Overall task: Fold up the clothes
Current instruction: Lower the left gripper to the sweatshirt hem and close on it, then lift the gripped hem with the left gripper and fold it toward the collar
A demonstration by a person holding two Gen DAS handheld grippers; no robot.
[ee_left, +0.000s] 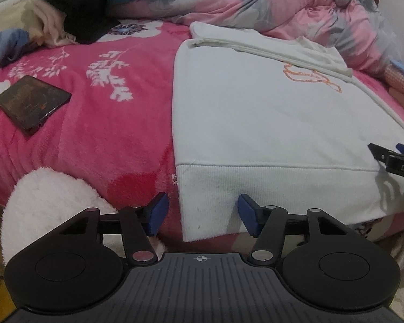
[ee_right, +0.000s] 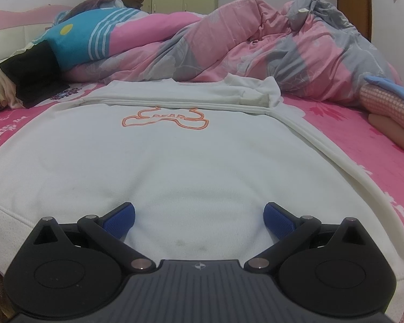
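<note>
Sweatshirt hem corner (ee_left: 202,202) between left hand-held gripper (ee_left: 203,215) pads

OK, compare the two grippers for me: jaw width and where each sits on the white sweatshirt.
The left gripper has its jaws narrower, straddling the lower left corner of the white sweatshirt at its ribbed hem; no pad visibly presses the cloth. The right gripper stands wider, over the middle of the hem, with cloth between its pads but ungripped. Both have blue pads and black arms.
</note>
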